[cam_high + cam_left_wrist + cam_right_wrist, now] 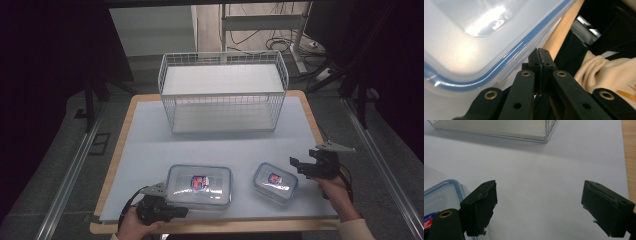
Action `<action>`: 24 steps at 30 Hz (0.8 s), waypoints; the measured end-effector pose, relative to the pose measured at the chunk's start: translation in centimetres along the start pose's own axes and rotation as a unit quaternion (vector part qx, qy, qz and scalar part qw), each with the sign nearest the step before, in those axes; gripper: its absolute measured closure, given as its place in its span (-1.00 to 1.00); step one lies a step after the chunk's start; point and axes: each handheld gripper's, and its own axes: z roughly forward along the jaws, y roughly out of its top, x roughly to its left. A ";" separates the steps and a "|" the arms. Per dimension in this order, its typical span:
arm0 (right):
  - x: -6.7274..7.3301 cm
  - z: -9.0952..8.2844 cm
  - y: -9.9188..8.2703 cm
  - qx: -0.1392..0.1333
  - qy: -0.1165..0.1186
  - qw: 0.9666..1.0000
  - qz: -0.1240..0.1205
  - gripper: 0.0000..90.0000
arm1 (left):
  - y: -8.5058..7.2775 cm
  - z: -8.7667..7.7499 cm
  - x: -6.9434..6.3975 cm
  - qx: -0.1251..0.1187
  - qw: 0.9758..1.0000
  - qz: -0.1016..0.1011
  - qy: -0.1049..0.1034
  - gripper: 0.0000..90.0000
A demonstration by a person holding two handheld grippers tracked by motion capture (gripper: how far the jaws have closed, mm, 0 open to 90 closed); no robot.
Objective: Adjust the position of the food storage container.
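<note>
The room was dim at the edges, the worktop point(150, 145) evenly lit from above. Glare struck the large container point(474, 37) lid at eleven o'clock; close surfaces blurred softly.

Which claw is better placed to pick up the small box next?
Probably right: the right claw is open beside the small box. The left claw is shut beside the large box.

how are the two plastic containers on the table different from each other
The larger container is wider and longer than the smaller container. The larger one lies square to the table's front edge, while the smaller one is turned at an angle. The larger one sits beside the shut left gripper; the smaller one sits beside the open right gripper. Both are clear, with blue-trimmed lids and a red label on top.
</note>
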 end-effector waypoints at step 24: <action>0.0 0.1 -0.1 0.002 -0.001 1.000 -0.005 -0.71 | 2.1 1.8 1.0 -0.019 0.999 -0.006 0.030 1.00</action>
